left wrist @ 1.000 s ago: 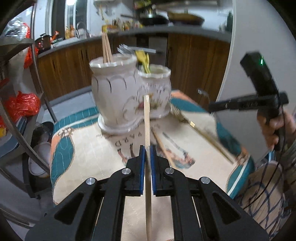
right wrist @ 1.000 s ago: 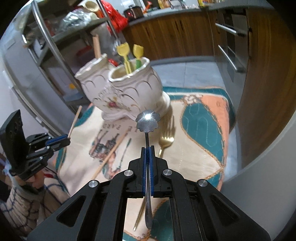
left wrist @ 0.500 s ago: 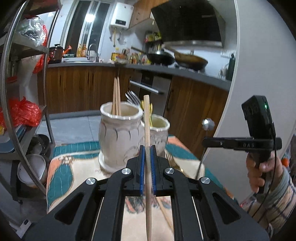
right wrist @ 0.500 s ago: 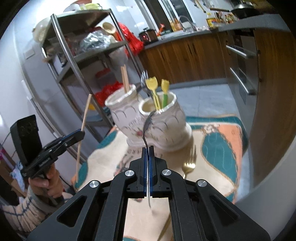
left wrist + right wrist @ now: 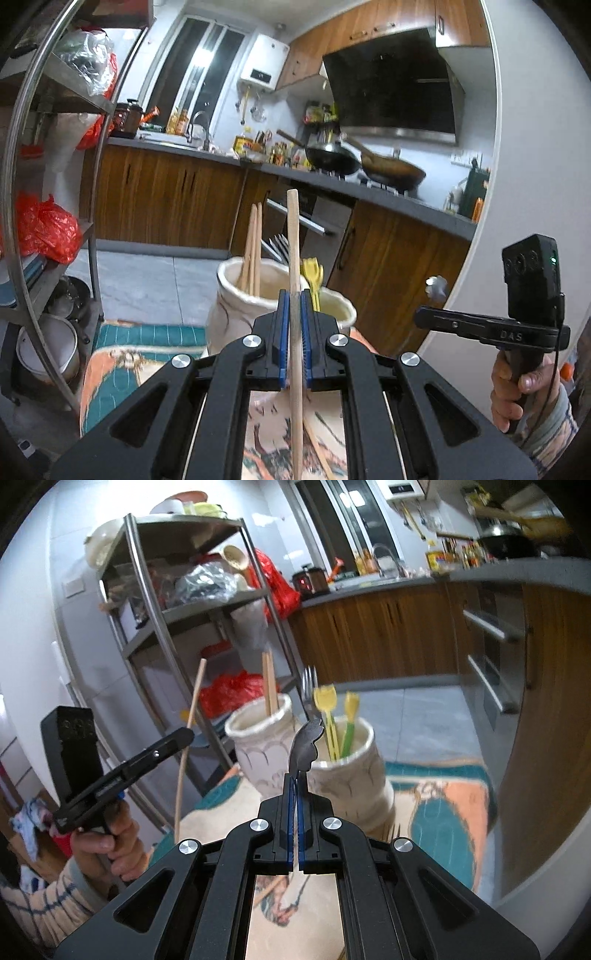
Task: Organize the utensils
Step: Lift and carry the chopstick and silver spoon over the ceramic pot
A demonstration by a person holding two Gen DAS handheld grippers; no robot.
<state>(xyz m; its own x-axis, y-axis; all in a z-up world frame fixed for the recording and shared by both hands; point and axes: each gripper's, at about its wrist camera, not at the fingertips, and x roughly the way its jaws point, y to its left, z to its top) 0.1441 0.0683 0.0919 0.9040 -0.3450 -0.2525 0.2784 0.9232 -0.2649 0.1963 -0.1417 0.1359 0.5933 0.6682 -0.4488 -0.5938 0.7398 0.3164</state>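
Observation:
My left gripper (image 5: 293,297) is shut on a wooden chopstick (image 5: 293,236) that stands upright between its blue pads, just in front of the cream ceramic holder. The holder's tall jar (image 5: 231,295) has chopsticks (image 5: 253,247) and a fork (image 5: 277,244) in it; its shorter jar (image 5: 338,308) holds yellow utensils (image 5: 313,271). My right gripper (image 5: 295,781) is shut on a silver spoon (image 5: 304,744), bowl end up, close before the shorter jar (image 5: 349,775) and beside the tall jar (image 5: 258,746). The left gripper (image 5: 183,736) shows at the left with its chopstick (image 5: 188,738).
A patterned mat (image 5: 447,812) lies under the holder, with a loose chopstick (image 5: 319,448) and a gold fork (image 5: 394,829) on it. A metal shelf rack (image 5: 155,602) stands behind left. Wooden kitchen cabinets (image 5: 388,635) run along the back; a white curved wall (image 5: 517,166) is to the right.
Both grippers have risen with their utensils and tipped up towards level. The holder has sunk lower in both views, and the spoon has turned edge-on.

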